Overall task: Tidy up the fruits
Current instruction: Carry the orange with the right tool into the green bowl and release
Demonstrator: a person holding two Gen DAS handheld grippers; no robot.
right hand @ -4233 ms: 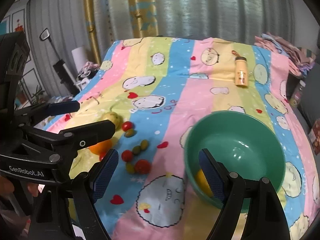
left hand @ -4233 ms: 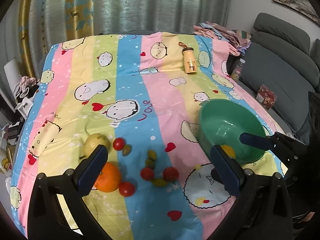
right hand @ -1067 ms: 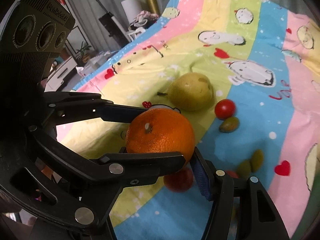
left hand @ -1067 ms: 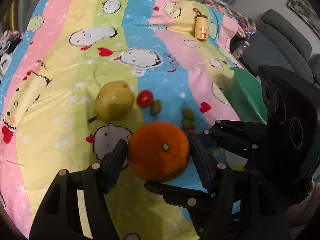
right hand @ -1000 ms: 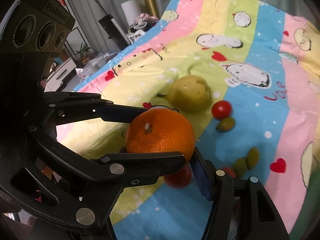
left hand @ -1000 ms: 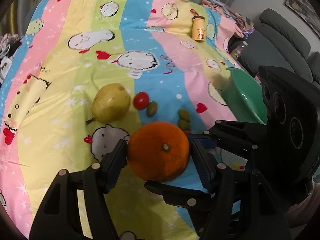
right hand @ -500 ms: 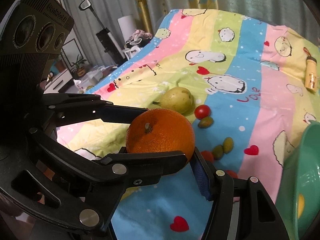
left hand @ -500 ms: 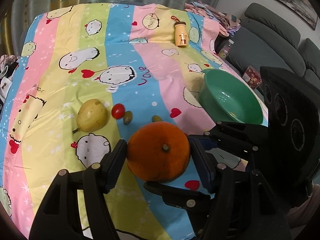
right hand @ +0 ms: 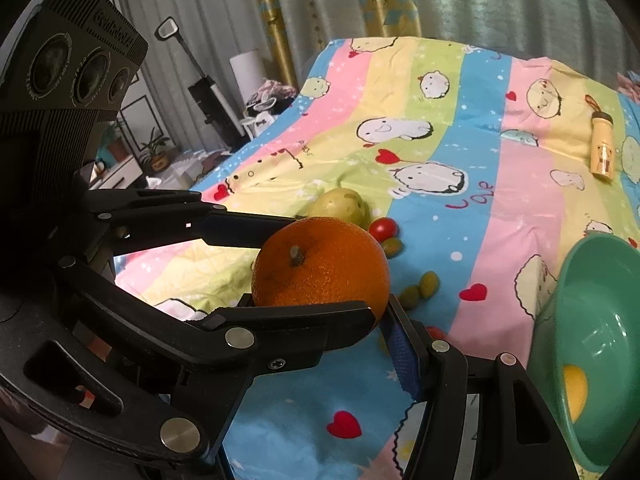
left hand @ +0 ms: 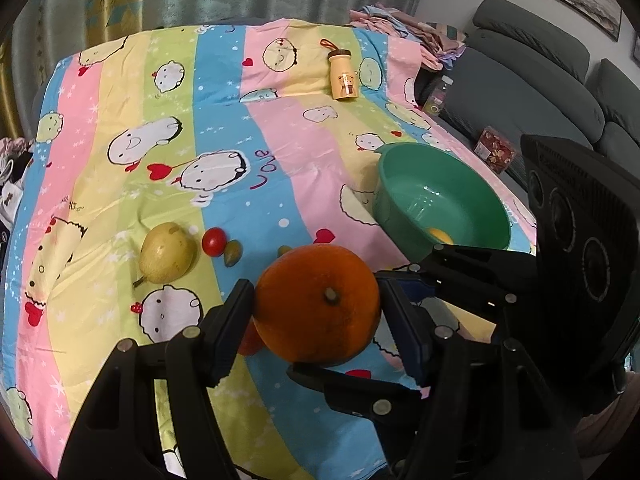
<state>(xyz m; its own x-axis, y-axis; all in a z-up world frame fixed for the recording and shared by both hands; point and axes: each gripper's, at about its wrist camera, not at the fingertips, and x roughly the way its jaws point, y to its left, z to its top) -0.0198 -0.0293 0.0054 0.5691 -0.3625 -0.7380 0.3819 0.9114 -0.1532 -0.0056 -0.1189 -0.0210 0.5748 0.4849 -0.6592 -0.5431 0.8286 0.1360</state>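
A large orange (left hand: pixel 316 304) hangs above the striped cartoon cloth, clamped from both sides. My left gripper (left hand: pixel 316 314) is shut on it, its pads pressing the fruit's left and right flanks. My right gripper (right hand: pixel 320 308) grips the same orange (right hand: pixel 320 264); its blue right pad (right hand: pixel 400 352) touches the fruit, and its other finger is hidden behind the left gripper's arm. To the right stands a green bowl (left hand: pixel 384 208) with a yellow fruit (left hand: pixel 440 235) inside. On the cloth lie a pear (left hand: pixel 168 252), a cherry tomato (left hand: pixel 214 241) and small green fruits (right hand: pixel 420 286).
A yellow bottle (left hand: pixel 342 76) lies at the far side of the cloth. A grey sofa (left hand: pixel 540 80) runs along the right, with folded clothes at the back. Curtains hang behind. Left of the table's edge sit a floor mop and clutter (right hand: pixel 208 104).
Both grippers have risen with the orange and shifted right. The green bowl has come much further into view, and the pear and tomato now lie farther off to the left.
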